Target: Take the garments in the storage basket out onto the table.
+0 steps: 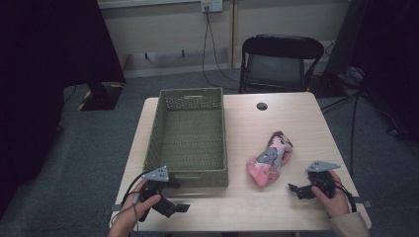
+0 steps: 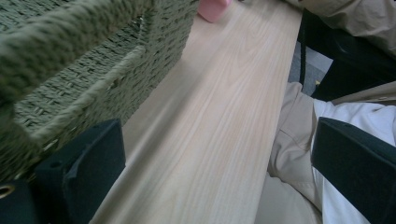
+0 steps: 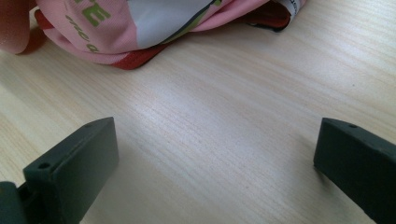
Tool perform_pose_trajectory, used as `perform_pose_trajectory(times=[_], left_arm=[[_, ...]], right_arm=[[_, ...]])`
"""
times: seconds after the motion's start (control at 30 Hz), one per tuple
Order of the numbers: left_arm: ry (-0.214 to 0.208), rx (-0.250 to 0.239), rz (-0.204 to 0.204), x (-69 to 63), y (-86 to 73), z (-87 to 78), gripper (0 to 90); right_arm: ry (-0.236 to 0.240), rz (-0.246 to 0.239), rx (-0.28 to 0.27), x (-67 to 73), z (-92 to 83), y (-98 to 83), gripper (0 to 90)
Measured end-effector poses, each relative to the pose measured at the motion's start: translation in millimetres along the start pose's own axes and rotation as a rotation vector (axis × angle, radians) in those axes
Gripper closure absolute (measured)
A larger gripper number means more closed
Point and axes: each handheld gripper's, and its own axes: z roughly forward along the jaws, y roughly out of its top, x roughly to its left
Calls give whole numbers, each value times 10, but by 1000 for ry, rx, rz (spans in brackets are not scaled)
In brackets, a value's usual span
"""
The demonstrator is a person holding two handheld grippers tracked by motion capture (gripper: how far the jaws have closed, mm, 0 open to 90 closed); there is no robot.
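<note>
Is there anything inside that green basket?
Nothing visible: in the high view the basket shows bare woven floor. Its near wall hides a thin strip of floor at the front. The pink garment lies outside it, on the table, beyond the open right gripper.

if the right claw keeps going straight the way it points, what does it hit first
Most likely the pink garment: the right claw is open, with bare table between them. Depth is hard to judge.
</note>
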Motion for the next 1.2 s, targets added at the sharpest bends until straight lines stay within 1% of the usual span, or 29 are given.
perform_pose_trajectory(times=[0.3,0.5,0.63,0.7,0.8,1.07,1.2], left_arm=[[12,2,5,31,-49,-50,26],[23,-1,-4,62,-92,-89,27],[32,0,2,77,-116,-111,27],[35,5,-3,86,-134,-122,27],[43,17,0,106,-166,-136,27],[73,19,7,152,-255,-180,26],[83,21,23,160,-293,-212,26]], right_arm=[[0,0,0,0,0,0,0],[0,0,0,0,0,0,0],[0,0,0,0,0,0,0],[0,0,0,0,0,0,0],[0,0,0,0,0,0,0],[0,0,0,0,0,0,0],[0,0,0,1,0,0,0]])
